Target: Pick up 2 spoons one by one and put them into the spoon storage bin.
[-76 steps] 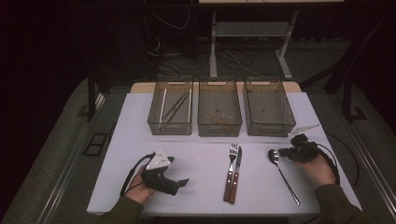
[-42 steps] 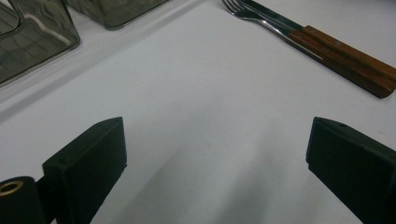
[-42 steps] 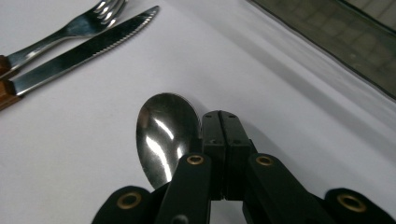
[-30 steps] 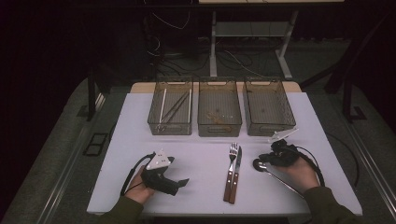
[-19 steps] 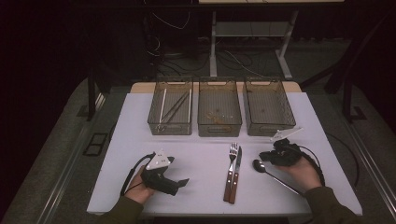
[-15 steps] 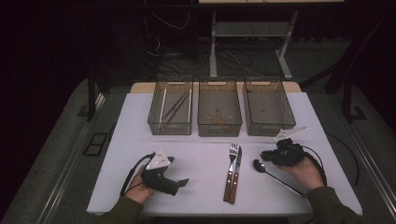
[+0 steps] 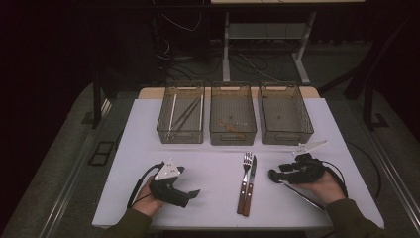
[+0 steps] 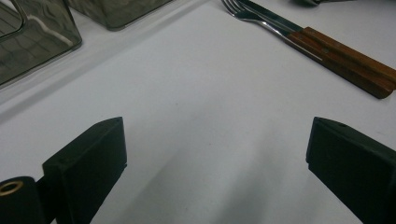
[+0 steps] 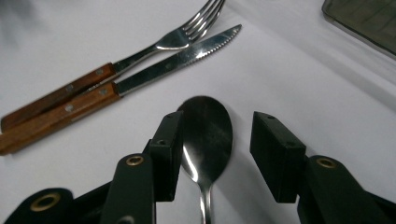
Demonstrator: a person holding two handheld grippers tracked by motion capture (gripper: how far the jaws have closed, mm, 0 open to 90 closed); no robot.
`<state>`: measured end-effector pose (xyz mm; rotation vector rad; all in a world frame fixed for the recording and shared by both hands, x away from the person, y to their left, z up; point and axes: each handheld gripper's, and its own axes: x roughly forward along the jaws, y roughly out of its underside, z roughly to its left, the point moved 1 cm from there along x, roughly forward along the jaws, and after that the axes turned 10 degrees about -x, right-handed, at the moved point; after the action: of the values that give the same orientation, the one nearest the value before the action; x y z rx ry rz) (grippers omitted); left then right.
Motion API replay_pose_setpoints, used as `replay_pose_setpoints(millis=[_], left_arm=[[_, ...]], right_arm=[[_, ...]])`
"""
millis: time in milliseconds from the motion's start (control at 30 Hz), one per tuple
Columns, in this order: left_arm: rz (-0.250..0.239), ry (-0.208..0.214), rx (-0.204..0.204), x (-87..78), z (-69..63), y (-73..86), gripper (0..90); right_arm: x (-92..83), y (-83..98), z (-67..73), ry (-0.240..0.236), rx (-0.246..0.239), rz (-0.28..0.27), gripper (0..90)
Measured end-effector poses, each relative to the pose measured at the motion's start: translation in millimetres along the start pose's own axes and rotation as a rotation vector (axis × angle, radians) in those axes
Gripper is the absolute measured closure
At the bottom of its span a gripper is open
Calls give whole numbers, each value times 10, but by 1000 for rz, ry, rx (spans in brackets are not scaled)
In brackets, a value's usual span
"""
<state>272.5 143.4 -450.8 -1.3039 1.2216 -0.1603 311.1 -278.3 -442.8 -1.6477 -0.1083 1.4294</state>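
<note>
The right claw has just been opening, and its jaws now stand apart on either side of the spoon. The spoon lies flat on the bench, its bowl between the pads; one pad sits just beside the bowl's edge, the other clear of it. In the high view the spoon lies at about 4 o'clock on the bench, its handle running back under the right hand. The fork and knife lie side by side at 9 o'clock from it. The left claw rests at 7 o'clock, released, jaws wide over bare bench.
</note>
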Motion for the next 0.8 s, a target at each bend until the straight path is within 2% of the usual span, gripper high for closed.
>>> replay_pose_setpoints(millis=[300,467,567,800], left_arm=[[0,0,1,4,0,2,36],[0,2,-1,7,-5,3,36],[-1,2,-2,10,-6,3,36],[0,2,0,8,-6,3,36]], right_arm=[[78,59,29,-3,-35,18,565],[103,57,82,25,-89,28,567],[114,50,131,60,-147,47,573],[104,56,145,23,-177,50,665]])
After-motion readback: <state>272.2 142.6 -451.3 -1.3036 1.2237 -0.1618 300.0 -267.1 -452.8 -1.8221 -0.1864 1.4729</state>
